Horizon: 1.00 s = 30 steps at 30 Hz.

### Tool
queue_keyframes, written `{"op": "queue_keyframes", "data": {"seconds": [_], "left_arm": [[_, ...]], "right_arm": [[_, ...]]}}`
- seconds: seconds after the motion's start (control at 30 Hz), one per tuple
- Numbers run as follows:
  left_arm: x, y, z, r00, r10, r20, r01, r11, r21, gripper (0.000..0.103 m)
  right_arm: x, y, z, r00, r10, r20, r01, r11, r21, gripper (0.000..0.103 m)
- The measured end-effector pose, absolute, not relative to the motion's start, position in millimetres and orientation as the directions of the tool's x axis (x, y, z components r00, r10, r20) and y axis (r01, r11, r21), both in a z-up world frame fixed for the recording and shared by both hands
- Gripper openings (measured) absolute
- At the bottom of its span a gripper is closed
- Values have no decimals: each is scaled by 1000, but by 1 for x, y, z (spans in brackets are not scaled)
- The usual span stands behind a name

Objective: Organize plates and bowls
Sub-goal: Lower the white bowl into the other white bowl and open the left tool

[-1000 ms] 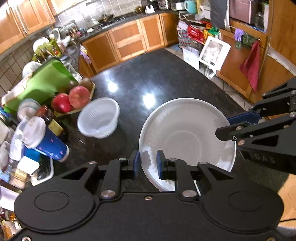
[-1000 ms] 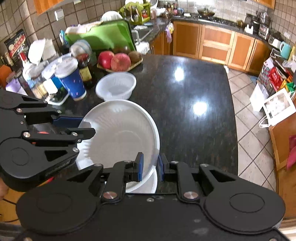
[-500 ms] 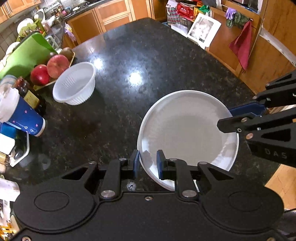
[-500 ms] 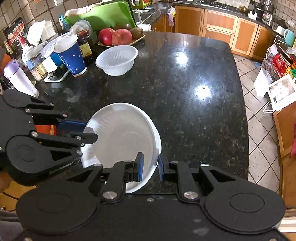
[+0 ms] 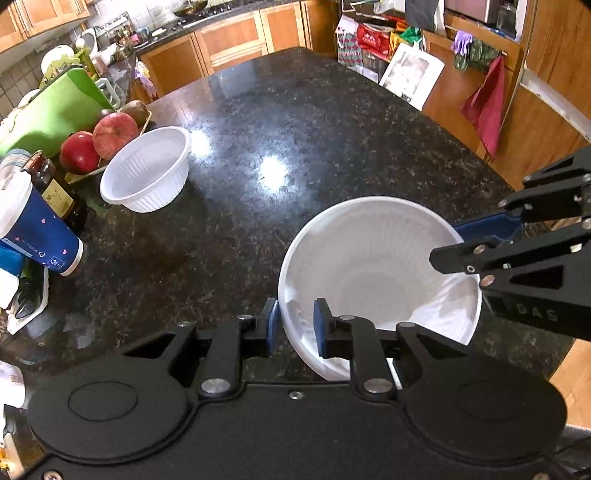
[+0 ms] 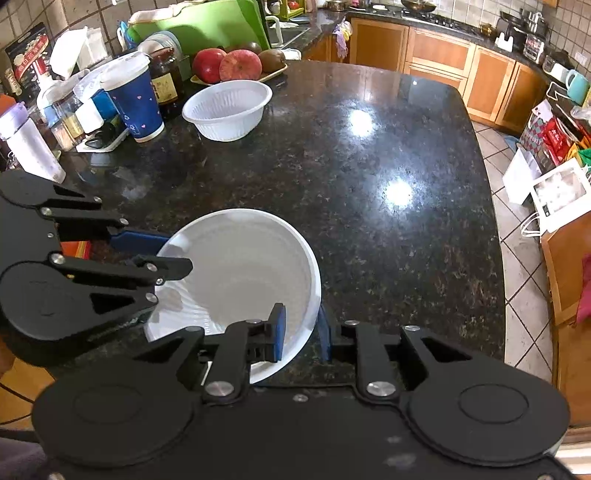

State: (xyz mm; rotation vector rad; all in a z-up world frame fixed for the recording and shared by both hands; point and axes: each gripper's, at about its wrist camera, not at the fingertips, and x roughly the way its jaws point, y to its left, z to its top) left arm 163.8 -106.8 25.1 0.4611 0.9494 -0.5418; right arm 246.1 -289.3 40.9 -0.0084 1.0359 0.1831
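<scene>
A large white bowl (image 5: 380, 258) is held over the near edge of the black granite counter (image 5: 295, 122). My left gripper (image 5: 294, 325) is shut on its left rim. My right gripper (image 6: 299, 332) is shut on its right rim, and the bowl also shows in the right wrist view (image 6: 240, 280). The right gripper enters the left wrist view at the right (image 5: 476, 240), and the left gripper enters the right wrist view at the left (image 6: 162, 251). A smaller ribbed white bowl (image 5: 147, 170) stands on the counter at the far left, also in the right wrist view (image 6: 227, 109).
A tray of apples (image 6: 236, 64), a blue paper cup (image 6: 135, 101), a dark jar (image 6: 166, 81), bottles and a green cutting board (image 6: 199, 22) crowd the counter's far left. Bare granite (image 6: 369, 184) lies in the middle. Cabinets and a tiled floor lie beyond the counter's right edge.
Both grippers have carried the large bowl lower and nearer to the counter's near edge. The bowl now tips so its inside shows deeper. Both grips on the rim are unchanged.
</scene>
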Motion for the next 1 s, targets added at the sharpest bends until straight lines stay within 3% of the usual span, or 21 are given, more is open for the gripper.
{"op": "queue_keyframes", "data": {"seconds": [0.5, 0.7, 1.0], "left_arm": [[163, -99, 34, 471, -277, -838, 608, 790, 81, 29], [162, -102, 38, 486, -288, -825, 608, 789, 83, 34], [162, -96, 49, 510, -301, -806, 593, 802, 76, 34]], "right_arm": [[245, -295, 42, 515, 192, -835, -169, 978, 120, 23], [248, -295, 39, 519, 183, -835, -167, 980, 111, 24], [249, -299, 44, 551, 168, -817, -143, 984, 106, 33]]}}
